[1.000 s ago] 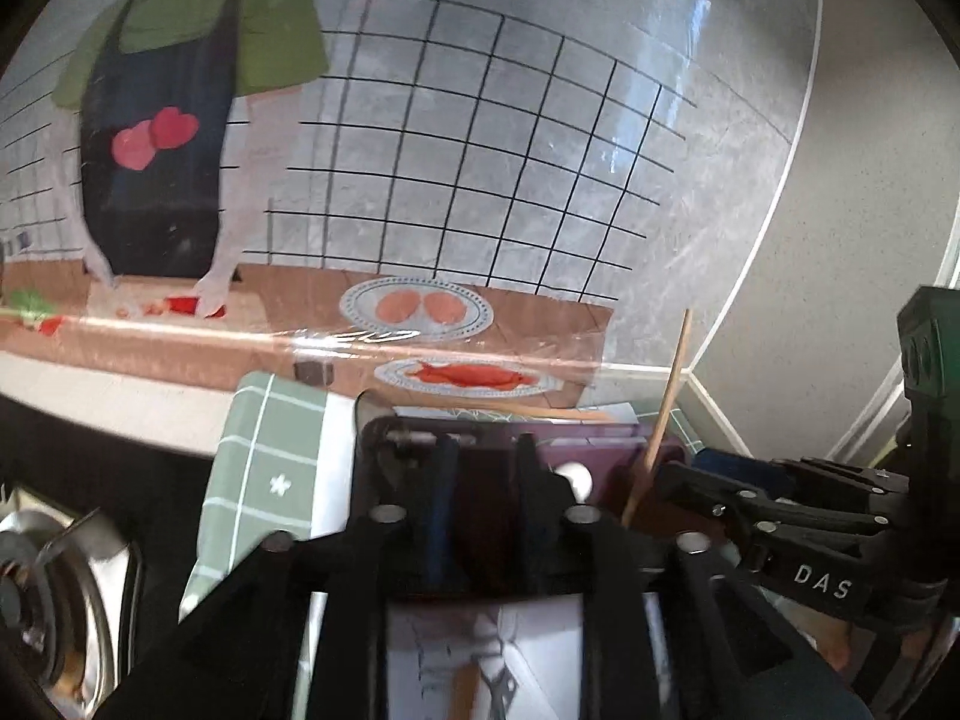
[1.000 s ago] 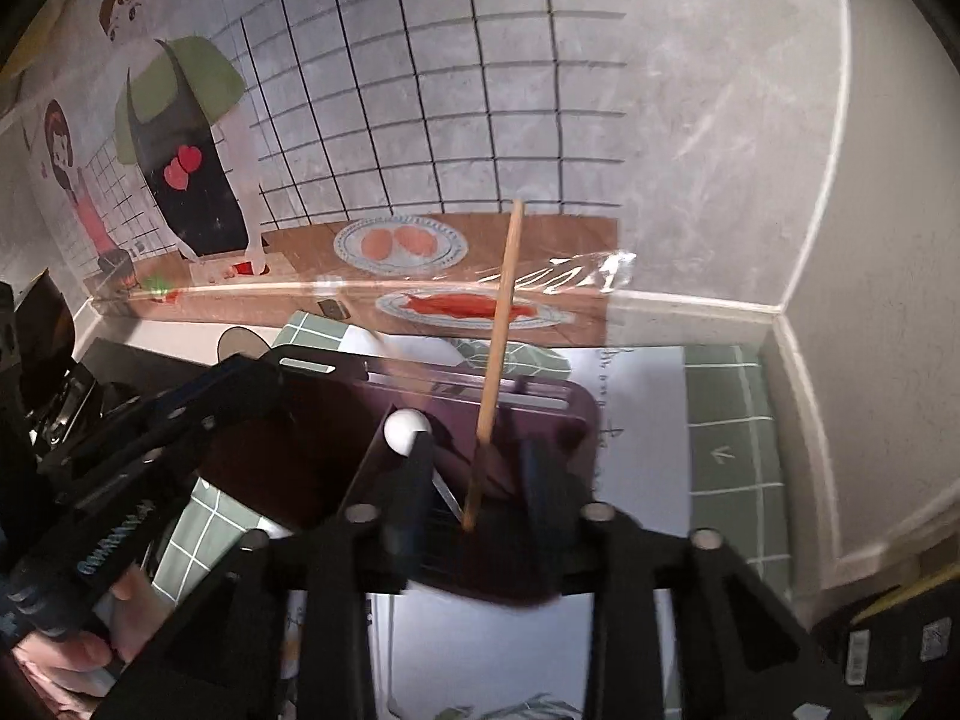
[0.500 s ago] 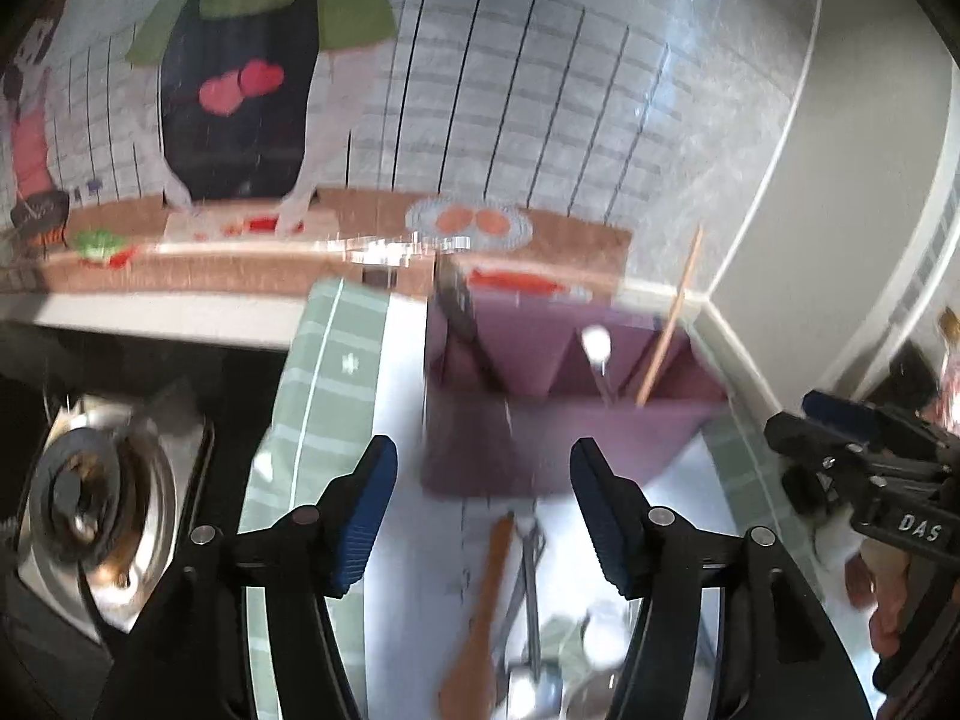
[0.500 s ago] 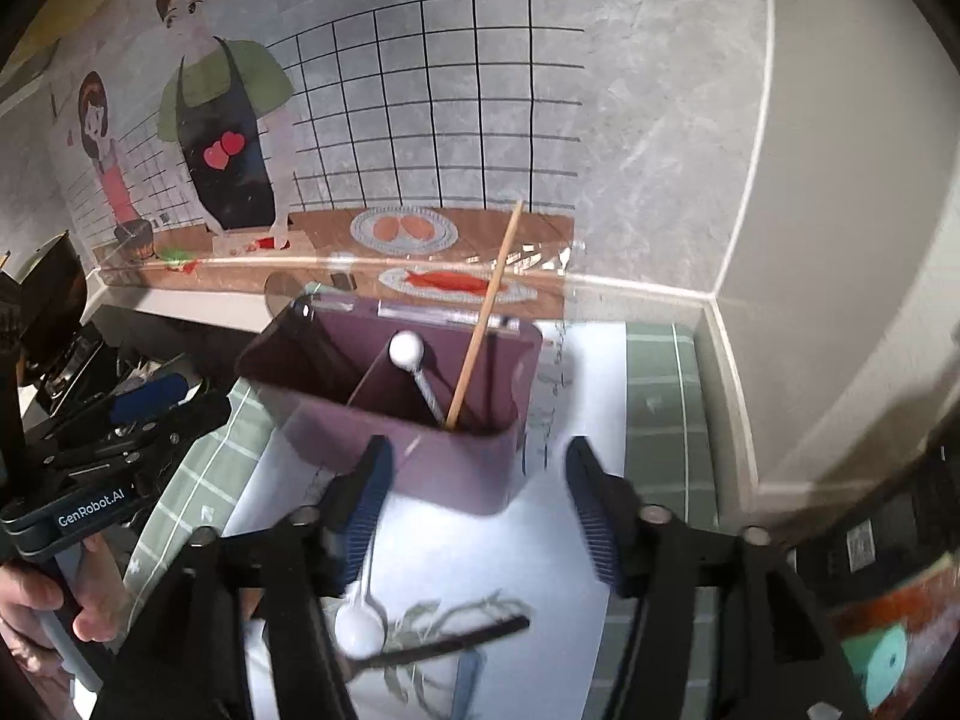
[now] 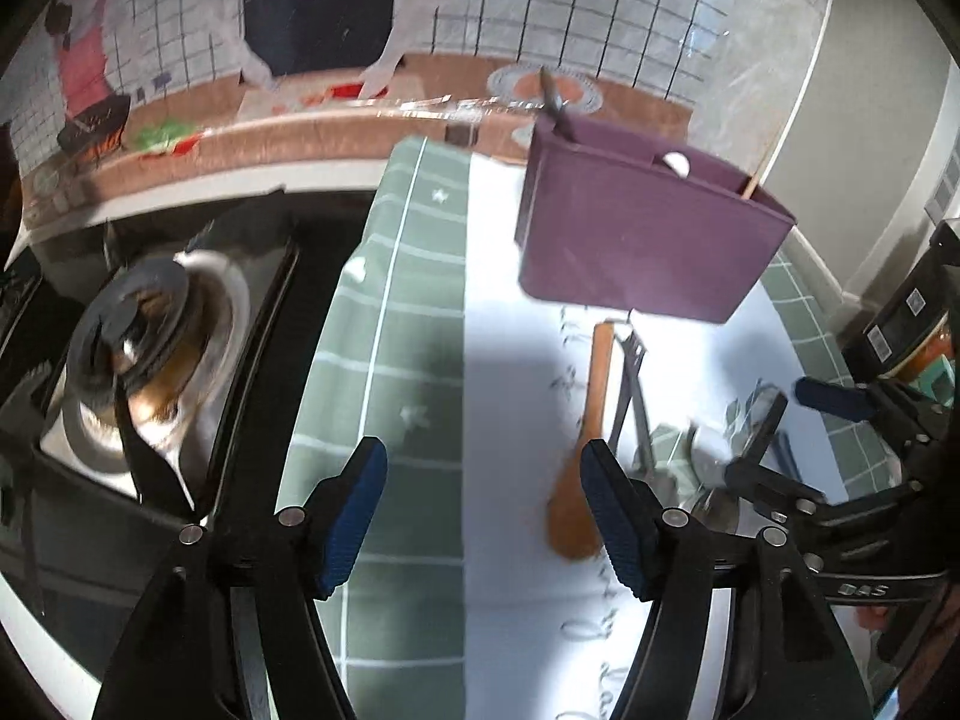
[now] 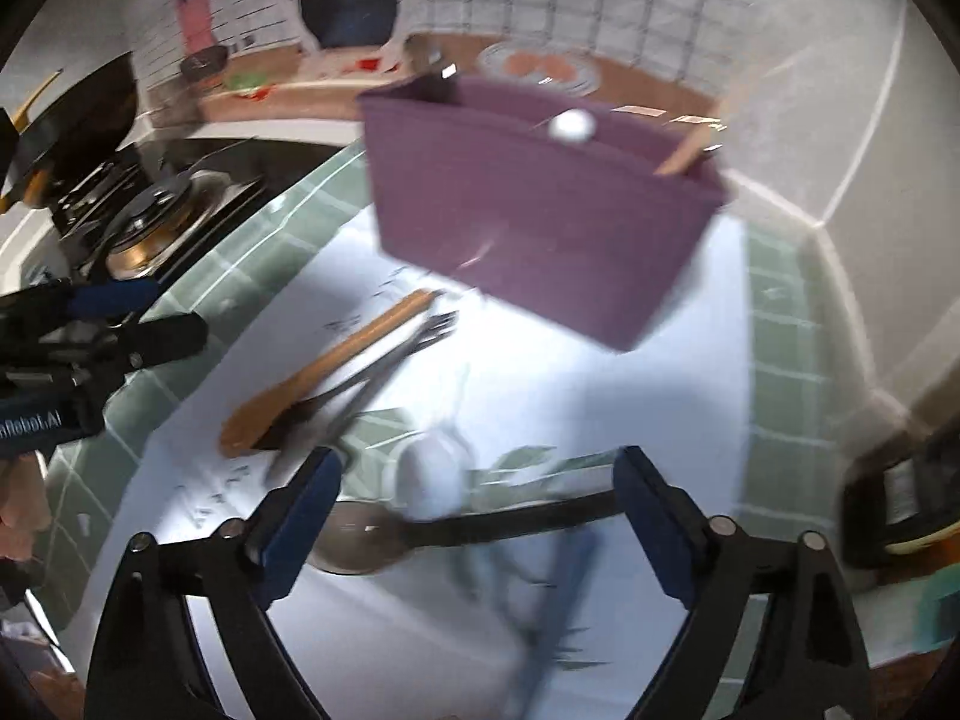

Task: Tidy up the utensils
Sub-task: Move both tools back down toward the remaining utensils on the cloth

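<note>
Both tongs have just let go of the purple rectangular utensil holder (image 5: 648, 234), now at the mat's back edge. Left gripper (image 5: 483, 516) and right gripper (image 6: 474, 516) spread empty over the loose wooden spoon (image 6: 324, 369) and metal spoon (image 6: 384, 537), next for sorting.

Released: purple holder (image 5: 642, 234), a second ago clamped between both grippers, now free on the mat at the far side. Left gripper (image 5: 486, 516) and right gripper (image 6: 474, 516) drawn back toward the near side and tipped downward, jaws just opening, nothing between them. Wooden spoon (image 6: 324, 372) and dark-handled spoon (image 6: 456, 531) now in view.
</note>
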Action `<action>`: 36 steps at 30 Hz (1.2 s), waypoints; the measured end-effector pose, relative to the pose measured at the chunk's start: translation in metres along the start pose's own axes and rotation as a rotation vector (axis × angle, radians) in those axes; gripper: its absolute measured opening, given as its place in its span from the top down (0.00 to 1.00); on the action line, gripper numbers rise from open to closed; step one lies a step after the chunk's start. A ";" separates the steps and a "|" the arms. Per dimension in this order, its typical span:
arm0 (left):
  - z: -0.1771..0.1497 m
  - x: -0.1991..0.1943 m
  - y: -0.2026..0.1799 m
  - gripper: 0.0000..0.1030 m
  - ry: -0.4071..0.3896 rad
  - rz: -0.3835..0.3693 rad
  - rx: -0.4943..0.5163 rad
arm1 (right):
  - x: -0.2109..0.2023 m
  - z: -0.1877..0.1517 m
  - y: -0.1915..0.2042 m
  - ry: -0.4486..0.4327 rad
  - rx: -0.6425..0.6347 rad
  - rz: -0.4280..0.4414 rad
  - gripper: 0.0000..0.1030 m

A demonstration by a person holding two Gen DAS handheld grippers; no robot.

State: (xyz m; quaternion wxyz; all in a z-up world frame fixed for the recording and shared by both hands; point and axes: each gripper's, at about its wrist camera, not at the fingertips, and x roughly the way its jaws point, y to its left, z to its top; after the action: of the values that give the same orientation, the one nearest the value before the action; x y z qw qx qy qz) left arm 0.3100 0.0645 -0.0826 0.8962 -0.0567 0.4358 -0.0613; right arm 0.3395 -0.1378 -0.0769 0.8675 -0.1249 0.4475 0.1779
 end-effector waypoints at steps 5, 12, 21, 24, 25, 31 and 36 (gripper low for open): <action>-0.005 -0.002 0.003 0.34 0.014 -0.027 -0.010 | 0.028 -0.001 0.012 0.086 0.010 0.023 0.41; -0.011 0.002 -0.026 0.34 0.032 -0.116 0.060 | 0.013 -0.012 -0.002 0.115 0.020 -0.027 0.75; -0.025 0.018 -0.057 0.34 0.004 -0.082 0.162 | -0.016 -0.029 -0.034 0.114 0.082 -0.055 0.79; -0.021 0.026 -0.049 0.41 0.034 -0.100 0.097 | -0.021 -0.032 -0.032 0.101 0.074 -0.046 0.76; -0.019 0.029 -0.046 0.43 0.047 -0.095 0.080 | -0.023 -0.031 -0.031 0.094 0.075 -0.037 0.73; -0.023 0.037 -0.038 0.69 0.085 -0.073 0.054 | -0.032 -0.032 -0.040 0.066 0.122 0.024 0.55; -0.025 0.035 -0.036 0.71 0.081 -0.073 0.059 | -0.019 -0.028 -0.040 0.098 0.141 -0.008 0.55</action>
State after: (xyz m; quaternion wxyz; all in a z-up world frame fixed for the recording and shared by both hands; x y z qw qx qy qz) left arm 0.3093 0.0222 -0.1199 0.8762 -0.0437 0.4674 -0.1089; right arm 0.3253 -0.1886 -0.0749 0.8519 -0.0740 0.5002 0.1362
